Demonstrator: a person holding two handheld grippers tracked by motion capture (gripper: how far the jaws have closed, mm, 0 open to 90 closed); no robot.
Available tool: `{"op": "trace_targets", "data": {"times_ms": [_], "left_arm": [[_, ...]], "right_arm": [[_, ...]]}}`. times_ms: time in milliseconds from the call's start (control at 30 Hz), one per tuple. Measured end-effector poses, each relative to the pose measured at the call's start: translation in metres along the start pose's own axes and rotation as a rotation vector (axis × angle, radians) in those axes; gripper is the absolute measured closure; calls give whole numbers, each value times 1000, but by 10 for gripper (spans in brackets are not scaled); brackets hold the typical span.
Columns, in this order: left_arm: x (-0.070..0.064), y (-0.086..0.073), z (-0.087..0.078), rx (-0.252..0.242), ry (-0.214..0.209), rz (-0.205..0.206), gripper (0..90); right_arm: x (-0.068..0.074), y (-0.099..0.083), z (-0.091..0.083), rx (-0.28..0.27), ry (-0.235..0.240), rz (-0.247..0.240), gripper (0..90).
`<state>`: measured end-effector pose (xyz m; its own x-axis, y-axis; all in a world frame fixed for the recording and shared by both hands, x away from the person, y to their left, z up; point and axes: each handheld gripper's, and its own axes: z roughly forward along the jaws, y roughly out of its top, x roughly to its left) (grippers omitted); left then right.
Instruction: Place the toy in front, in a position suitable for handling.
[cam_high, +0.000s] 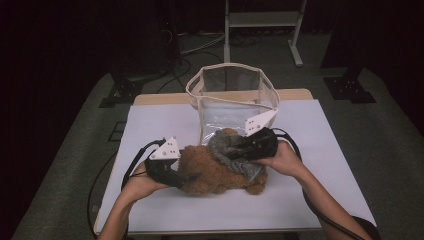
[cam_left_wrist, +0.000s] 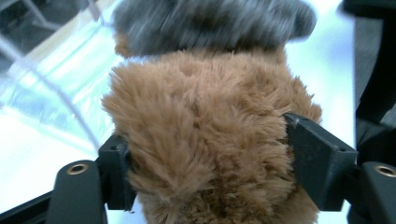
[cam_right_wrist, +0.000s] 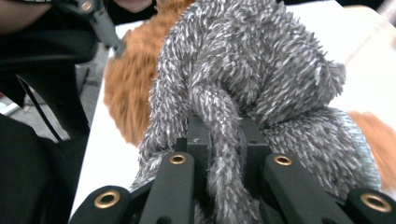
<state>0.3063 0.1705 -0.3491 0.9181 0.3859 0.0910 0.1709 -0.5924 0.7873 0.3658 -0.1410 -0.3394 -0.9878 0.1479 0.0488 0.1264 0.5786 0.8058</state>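
Note:
A brown plush toy (cam_high: 212, 175) lies on the white table (cam_high: 160, 120), with a grey fuzzy piece (cam_high: 225, 145) draped over its top. My left gripper (cam_high: 187, 177) comes in from the left and is shut on the brown plush (cam_left_wrist: 201, 140), its jaws pressed into the fur on both sides (cam_left_wrist: 205, 158). My right gripper (cam_high: 235, 152) reaches in from the right and is shut on a fold of the grey fuzzy piece (cam_right_wrist: 252, 70), pinched tight between its jaws (cam_right_wrist: 222, 140). Brown fur (cam_right_wrist: 128, 88) shows behind the grey piece.
A clear plastic bag with beige trim (cam_high: 232, 95) stands open at the back middle of the table, just behind the plush. Cables trail from both grippers off the table. A white metal frame (cam_high: 262, 20) and black stands sit on the floor beyond.

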Motion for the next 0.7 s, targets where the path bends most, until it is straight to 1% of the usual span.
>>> {"op": "trace_targets", "data": {"times_ms": [67, 167, 200, 267, 300, 333, 400, 467, 500, 533, 600, 633, 667, 700], "left_arm": [[4, -6, -3, -12, 5, -21, 275], [5, -2, -11, -45, 33, -9, 241], [4, 1, -11, -43, 37, 1, 233], [-1, 8, -6, -14, 40, 46, 220], [-2, 9, -4, -9, 38, 53, 217], [-1, 10, -3, 0, 39, 70, 217], [1, 9, -3, -24, 29, 60, 227], [2, 7, -7, -36, 35, 57, 229], [2, 7, -8, -40, 38, 59, 229], [2, 6, -9, -40, 40, 58, 228], [3, 5, -8, -29, 32, 55, 229], [4, 3, -6, -17, 24, 45, 235], [5, 1, -3, 10, 14, 44, 259], [6, -3, 0, 29, 14, 48, 283]], "right_arm": [[-3, -12, -9, -7, -24, 29, 781], [-6, -30, -18, -36, -38, 85, 781], [-6, -33, -19, -45, -36, 95, 781], [-4, -35, -16, -50, -28, 94, 781], [-3, -34, -15, -43, -28, 86, 781], [-3, -34, -15, -40, -31, 81, 780], [-5, -32, -20, -40, -39, 80, 780], [-10, -34, -25, -33, -72, 90, 780], [-14, -36, -27, -27, -98, 97, 780], [-16, -38, -28, -29, -103, 107, 780], [-22, -43, -26, -36, -95, 131, 780], [-22, -44, -24, -38, -88, 135, 780], [-21, -45, -21, -42, -79, 138, 781], [-20, -45, -18, -39, -72, 136, 782]]}}
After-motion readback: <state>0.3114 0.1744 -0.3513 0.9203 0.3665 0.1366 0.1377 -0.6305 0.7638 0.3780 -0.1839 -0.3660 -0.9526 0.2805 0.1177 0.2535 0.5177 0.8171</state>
